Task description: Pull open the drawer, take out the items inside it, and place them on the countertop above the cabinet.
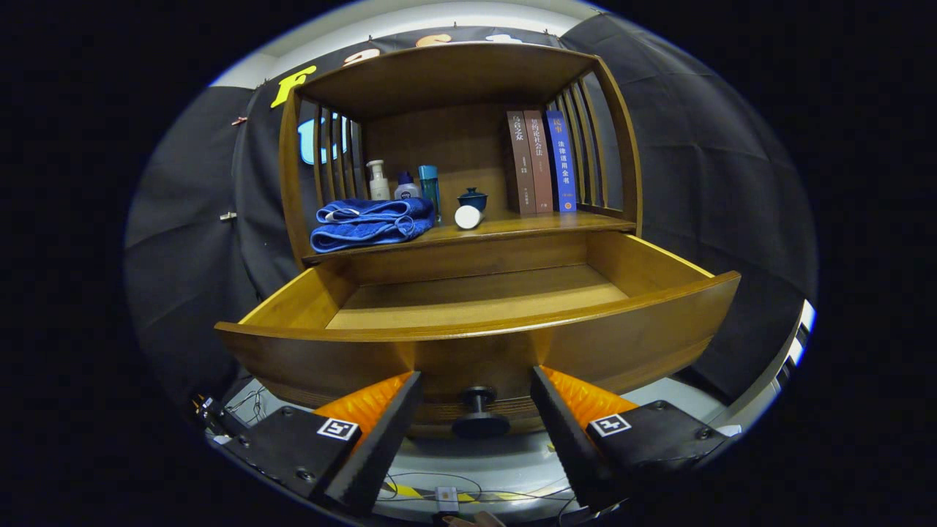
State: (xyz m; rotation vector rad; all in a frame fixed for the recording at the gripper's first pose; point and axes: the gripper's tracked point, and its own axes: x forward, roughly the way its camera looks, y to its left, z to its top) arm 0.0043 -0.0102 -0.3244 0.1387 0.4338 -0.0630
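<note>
The drawer [476, 307] stands pulled well out, and the part of its floor that shows is bare — so the emptying looks done or nearly so. A blue towel [370, 222], bottles [402, 183] and a white cylinder [468, 217] lie on the surface [527, 223] above. The claw [476, 410] is apart, gripping nothing, its fingers flanking the knob [479, 416] without touching. Three book spines [542, 161] carry writing — too small to read.
</note>
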